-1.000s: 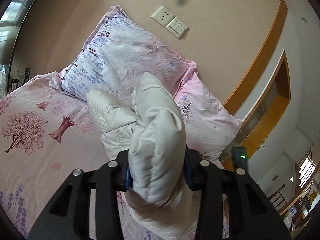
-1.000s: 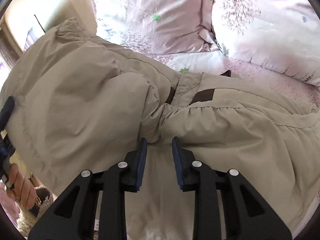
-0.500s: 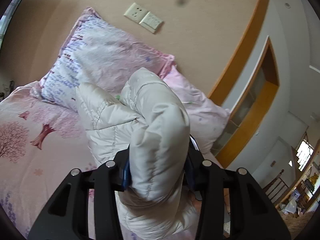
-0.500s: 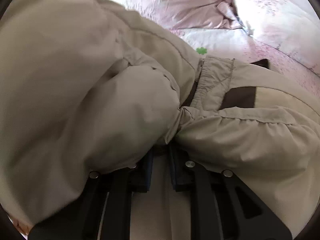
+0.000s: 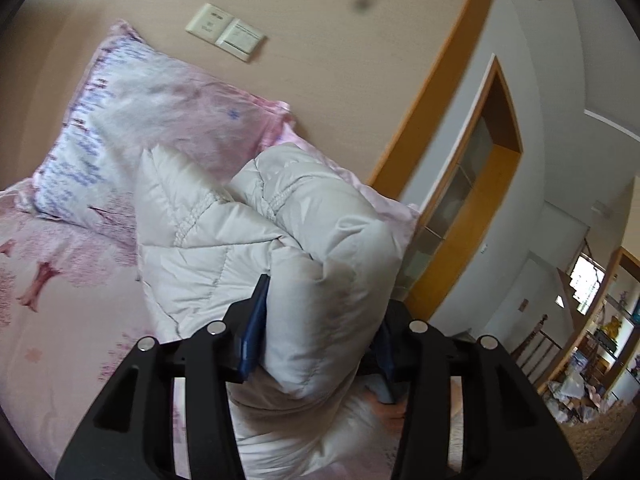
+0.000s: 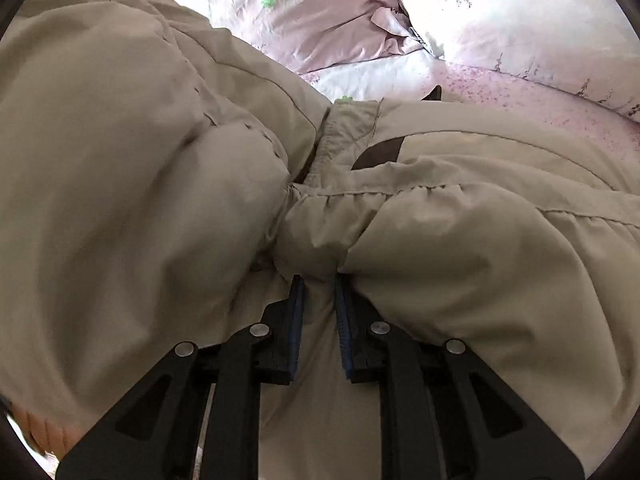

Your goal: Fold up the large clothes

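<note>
A puffy off-white down jacket (image 5: 320,240) lies bunched on the bed. In the left wrist view my left gripper (image 5: 322,300) holds a thick padded fold of it lifted above the sheet. Its jaws are opening, but the blue pads (image 5: 254,332) still press on the fold. In the right wrist view the same jacket (image 6: 120,160) looks beige and fills most of the picture. My right gripper (image 6: 318,280) points down at it, jaws narrow, pinching a small gathered fold near a seam and a dark patch (image 6: 380,154).
The bed has a pink sheet with a tree print (image 5: 60,320). Two pillows (image 5: 152,120) (image 5: 384,204) lean on the beige wall under a switch plate (image 5: 224,32). A wooden door frame (image 5: 440,120) is to the right. Part of a hand (image 6: 40,432) shows at lower left.
My left gripper carried its jacket fold up and sideways, and the view swung toward the door. My right gripper moved in on the jacket and closed on the gathered fold.
</note>
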`<state>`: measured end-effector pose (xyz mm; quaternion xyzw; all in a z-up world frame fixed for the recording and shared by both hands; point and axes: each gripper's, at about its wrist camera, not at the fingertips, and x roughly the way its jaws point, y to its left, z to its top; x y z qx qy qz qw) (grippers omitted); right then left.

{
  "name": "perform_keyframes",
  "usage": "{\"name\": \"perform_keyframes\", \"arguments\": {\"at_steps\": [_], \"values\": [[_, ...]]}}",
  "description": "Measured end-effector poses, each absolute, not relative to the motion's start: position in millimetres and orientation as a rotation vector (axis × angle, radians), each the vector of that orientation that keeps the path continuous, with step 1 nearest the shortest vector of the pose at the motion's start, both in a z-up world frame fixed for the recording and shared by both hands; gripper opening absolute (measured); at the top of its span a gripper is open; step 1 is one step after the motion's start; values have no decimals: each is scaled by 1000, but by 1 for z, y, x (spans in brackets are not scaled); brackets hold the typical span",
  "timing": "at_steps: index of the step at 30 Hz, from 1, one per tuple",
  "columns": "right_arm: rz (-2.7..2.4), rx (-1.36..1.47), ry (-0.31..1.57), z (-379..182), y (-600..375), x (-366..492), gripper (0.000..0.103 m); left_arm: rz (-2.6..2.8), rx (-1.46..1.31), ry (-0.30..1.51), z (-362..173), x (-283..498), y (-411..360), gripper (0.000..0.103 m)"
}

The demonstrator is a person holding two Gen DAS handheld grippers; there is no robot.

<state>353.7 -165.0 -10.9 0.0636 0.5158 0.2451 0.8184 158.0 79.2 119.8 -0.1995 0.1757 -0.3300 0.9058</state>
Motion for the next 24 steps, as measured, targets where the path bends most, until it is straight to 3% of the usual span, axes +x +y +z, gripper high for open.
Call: {"name": "perform_keyframes", "arguments": {"at_steps": [3, 7, 15, 24], "values": [[554, 205, 1053, 5, -186, 341, 21, -743, -396, 369, 120, 157, 59, 46], [491, 271, 904, 33, -243, 315, 47, -825, -370, 382, 119, 156, 30, 46], [309, 441, 823, 29, -351, 284, 48, -944, -411, 439, 111, 176, -20, 46], [163, 506, 750, 26, -410, 260, 48, -1020, -320, 549, 87, 199, -106, 46]]}}
